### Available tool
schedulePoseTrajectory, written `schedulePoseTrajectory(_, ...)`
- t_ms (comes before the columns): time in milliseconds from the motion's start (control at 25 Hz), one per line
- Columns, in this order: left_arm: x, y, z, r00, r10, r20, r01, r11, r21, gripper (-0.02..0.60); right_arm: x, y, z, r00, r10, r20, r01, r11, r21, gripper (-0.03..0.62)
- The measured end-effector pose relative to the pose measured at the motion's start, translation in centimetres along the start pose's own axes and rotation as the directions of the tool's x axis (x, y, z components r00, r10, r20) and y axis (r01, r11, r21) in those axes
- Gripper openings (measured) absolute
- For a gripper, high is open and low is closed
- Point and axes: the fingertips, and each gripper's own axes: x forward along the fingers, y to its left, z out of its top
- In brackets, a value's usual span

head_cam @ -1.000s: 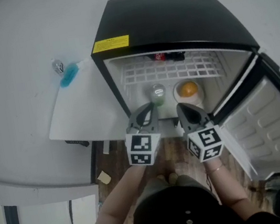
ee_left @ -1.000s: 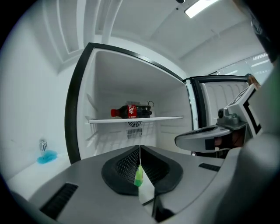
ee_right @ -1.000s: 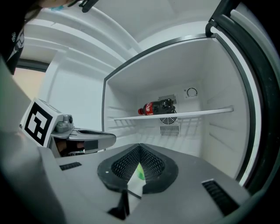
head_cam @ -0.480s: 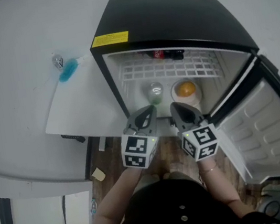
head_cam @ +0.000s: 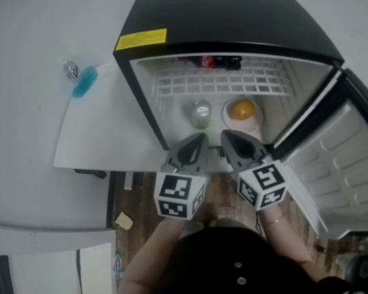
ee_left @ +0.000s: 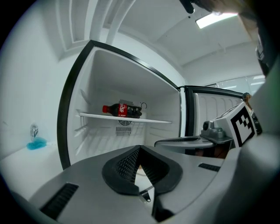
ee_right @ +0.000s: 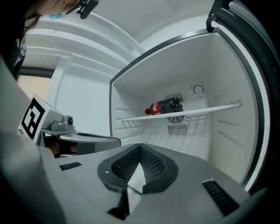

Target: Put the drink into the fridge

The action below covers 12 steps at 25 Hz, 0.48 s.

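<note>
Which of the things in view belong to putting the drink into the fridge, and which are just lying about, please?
Part of the job:
dark cola bottle with red label, lying on the white wire shelf
black mini fridge, door open

Just lying about:
white bowl holding something orange
clear green-tinted container
blue object on the white table

The fridge (head_cam: 218, 18) stands open, its door (head_cam: 348, 185) swung out to the right. A cola bottle (head_cam: 215, 61) lies on its side at the back of the wire shelf (head_cam: 229, 81). Below the shelf, on the fridge floor, a round-topped container (head_cam: 200, 111) stands left of a bowl (head_cam: 243, 113), near it. A table (head_cam: 99, 143) adjoins the fridge on the left, with a small bottle (head_cam: 72, 71) at its far edge. The left gripper (head_cam: 200, 138) and right gripper (head_cam: 228, 135) sit side by side just before the opening.
</note>
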Motion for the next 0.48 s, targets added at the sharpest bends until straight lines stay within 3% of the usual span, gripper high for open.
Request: schedulePoseTrajectory(480,0.2,-0.1,-1.4,0.999,-0.030,-0.030,0.029,0.998,-0.049,0.005,-0.3,0.1,-1.1,0.999,0.007,-0.041,-0.008,1.000,-0.026,0.008)
